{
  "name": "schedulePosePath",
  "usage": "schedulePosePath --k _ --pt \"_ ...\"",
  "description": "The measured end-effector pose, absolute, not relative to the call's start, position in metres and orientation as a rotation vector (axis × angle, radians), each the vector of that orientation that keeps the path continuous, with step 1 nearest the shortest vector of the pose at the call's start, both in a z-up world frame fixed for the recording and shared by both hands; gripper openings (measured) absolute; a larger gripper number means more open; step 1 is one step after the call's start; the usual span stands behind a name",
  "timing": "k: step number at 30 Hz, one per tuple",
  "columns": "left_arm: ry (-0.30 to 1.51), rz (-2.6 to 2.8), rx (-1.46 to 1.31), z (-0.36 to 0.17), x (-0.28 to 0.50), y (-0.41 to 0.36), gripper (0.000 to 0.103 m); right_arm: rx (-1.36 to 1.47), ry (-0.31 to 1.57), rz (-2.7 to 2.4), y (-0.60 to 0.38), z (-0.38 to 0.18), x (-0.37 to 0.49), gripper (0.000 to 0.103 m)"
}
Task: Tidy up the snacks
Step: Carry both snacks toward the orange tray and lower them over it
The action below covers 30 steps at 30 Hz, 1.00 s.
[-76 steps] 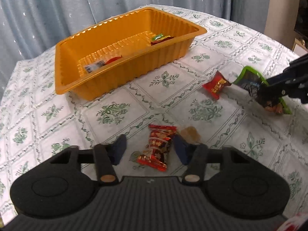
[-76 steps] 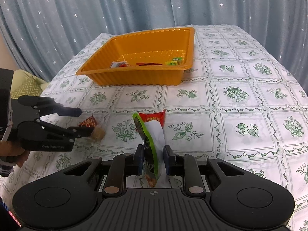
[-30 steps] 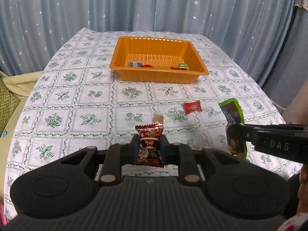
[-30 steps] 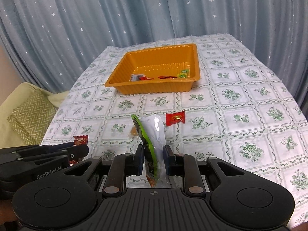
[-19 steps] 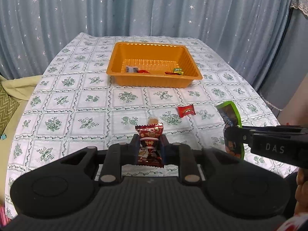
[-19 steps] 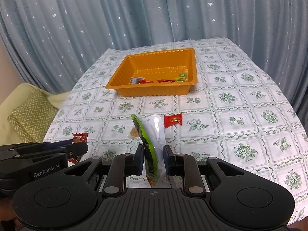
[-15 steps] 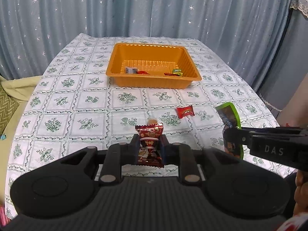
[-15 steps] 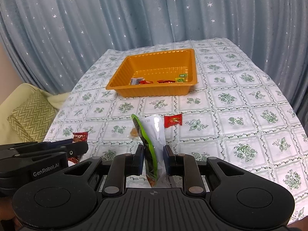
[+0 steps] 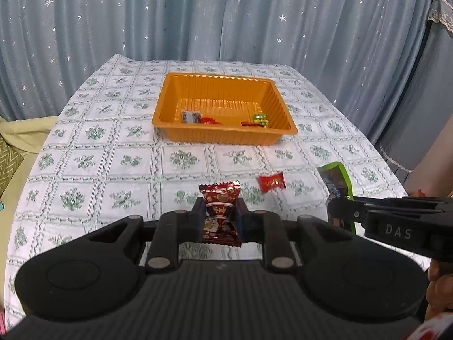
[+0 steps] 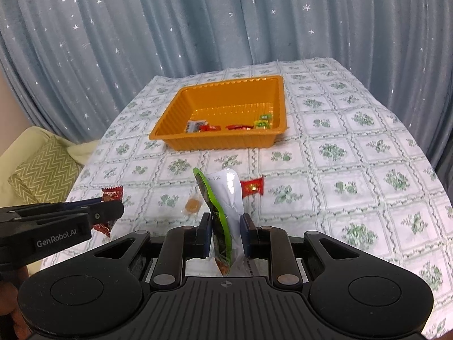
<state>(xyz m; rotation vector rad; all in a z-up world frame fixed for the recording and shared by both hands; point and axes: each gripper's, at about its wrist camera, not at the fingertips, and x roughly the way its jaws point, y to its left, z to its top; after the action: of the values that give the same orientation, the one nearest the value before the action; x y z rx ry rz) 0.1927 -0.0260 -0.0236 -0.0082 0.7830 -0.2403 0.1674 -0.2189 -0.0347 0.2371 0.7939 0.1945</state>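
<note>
My left gripper (image 9: 220,221) is shut on a dark red snack packet (image 9: 220,212) and holds it above the table's near side. It also shows in the right wrist view (image 10: 109,212). My right gripper (image 10: 225,233) is shut on a green and white snack pouch (image 10: 223,206); the pouch also shows in the left wrist view (image 9: 335,182). An orange tray (image 9: 226,137) with several small snacks stands farther back. A small red packet (image 9: 271,182) and a small tan candy (image 10: 193,205) lie on the tablecloth.
The round table has a white cloth with green flower squares (image 9: 113,164). Blue starred curtains (image 9: 198,14) hang behind it. A yellow-green cushion (image 10: 42,167) lies to the left, below the table edge.
Both grippers have lifted and pulled back from the table with their packets held. In the last half second the views have barely shifted.
</note>
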Motion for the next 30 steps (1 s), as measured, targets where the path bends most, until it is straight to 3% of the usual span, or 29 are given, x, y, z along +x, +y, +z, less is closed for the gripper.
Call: schedulePosePath --k 30 --pt "0.731 -0.265 -0.028 -0.012 0.387 -0.042 0.02 0.292 0.753 0.223 -0.252 -0.023 0.368 0.022"
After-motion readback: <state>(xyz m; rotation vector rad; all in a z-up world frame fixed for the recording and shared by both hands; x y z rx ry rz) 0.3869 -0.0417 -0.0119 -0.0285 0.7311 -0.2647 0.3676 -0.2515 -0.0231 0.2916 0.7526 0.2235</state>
